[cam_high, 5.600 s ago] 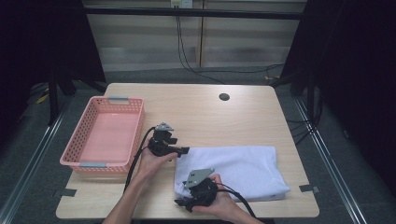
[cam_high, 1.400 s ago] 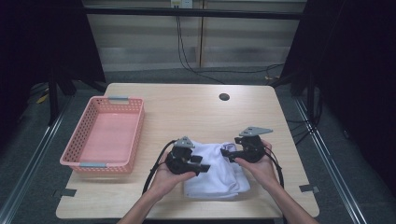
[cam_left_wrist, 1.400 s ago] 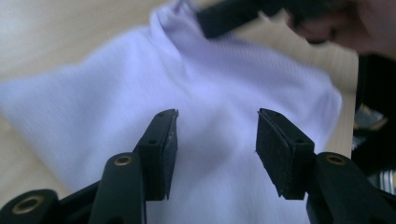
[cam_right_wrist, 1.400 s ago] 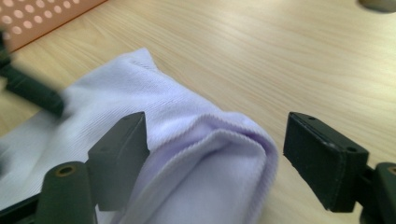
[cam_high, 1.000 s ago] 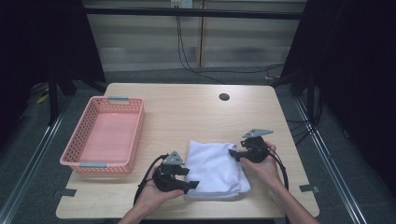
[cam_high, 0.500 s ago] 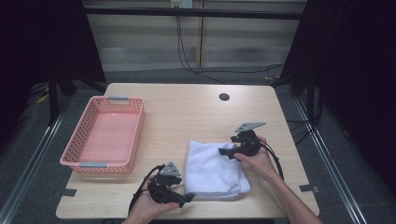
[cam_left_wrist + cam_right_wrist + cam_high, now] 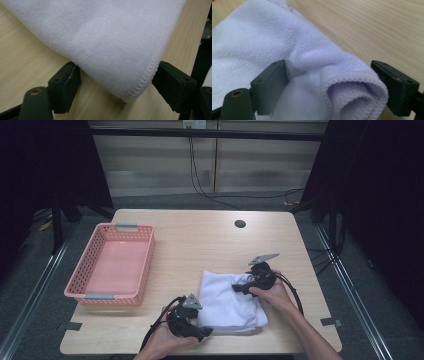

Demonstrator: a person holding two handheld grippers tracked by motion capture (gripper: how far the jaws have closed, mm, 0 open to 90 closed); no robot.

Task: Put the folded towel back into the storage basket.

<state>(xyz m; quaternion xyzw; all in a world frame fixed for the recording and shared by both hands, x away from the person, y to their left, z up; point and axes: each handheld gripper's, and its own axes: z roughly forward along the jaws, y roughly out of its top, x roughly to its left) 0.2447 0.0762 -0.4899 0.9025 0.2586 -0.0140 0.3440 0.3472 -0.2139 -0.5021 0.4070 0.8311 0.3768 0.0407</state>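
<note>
A white towel lies folded on the wooden table, right of centre and near the front. My left gripper sits at the towel's near left corner. In the left gripper view its jaws have just been opening, and the stitched towel corner rests loosely between the wide-set pads. My right gripper is at the towel's far right edge. Its jaws have also just been opening, and they stand wide around the rolled towel fold.
A pink plastic basket stands with nothing in it at the left of the table. A dark round hole marks the far side. Black cables trail from both grippers toward the front edge. Metal rails run along the floor on both sides.
The towel, once spread wide, now lies folded into a smaller stack. My left gripper has drawn back and down to the near left corner. Both grippers' jaws have parted.
</note>
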